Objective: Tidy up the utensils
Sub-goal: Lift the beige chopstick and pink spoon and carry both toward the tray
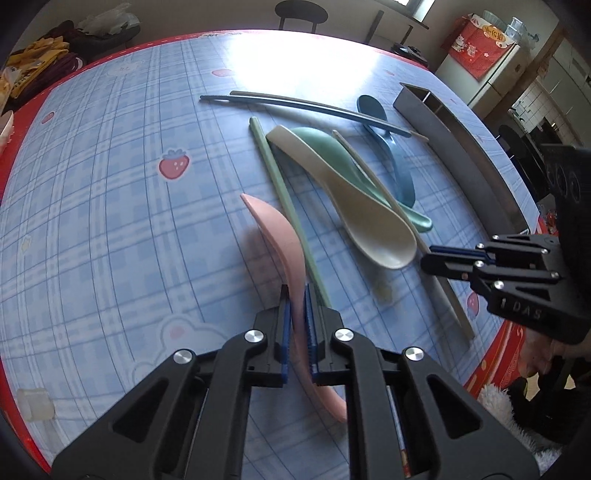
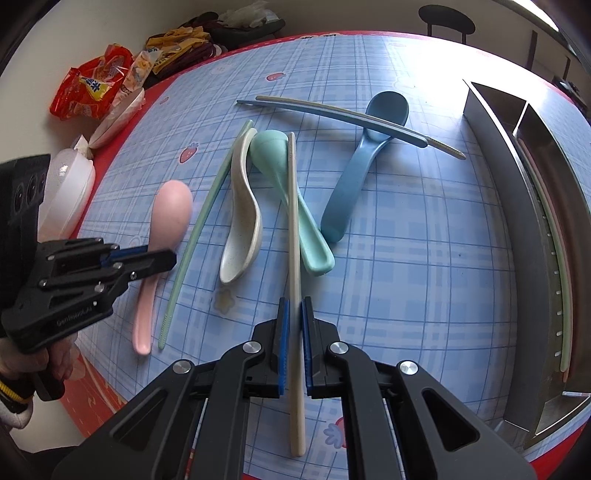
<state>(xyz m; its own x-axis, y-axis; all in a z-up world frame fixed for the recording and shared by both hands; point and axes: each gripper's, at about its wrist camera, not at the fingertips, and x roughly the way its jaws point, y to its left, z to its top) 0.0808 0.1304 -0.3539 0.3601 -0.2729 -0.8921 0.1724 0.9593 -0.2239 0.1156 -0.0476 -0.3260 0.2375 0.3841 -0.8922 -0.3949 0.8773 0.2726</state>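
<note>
My left gripper is shut on the handle of a pink spoon, which also shows in the right wrist view. My right gripper is shut on a beige chopstick that lies across a teal spoon. A cream spoon, a green chopstick, a dark blue spoon and two crossed chopsticks lie on the checked tablecloth. In the left wrist view the right gripper sits at the right.
A metal utensil tray with compartments stands at the right and holds a green and a pink chopstick. Snack bags and a white container sit at the table's left edge. A chair stands beyond the far edge.
</note>
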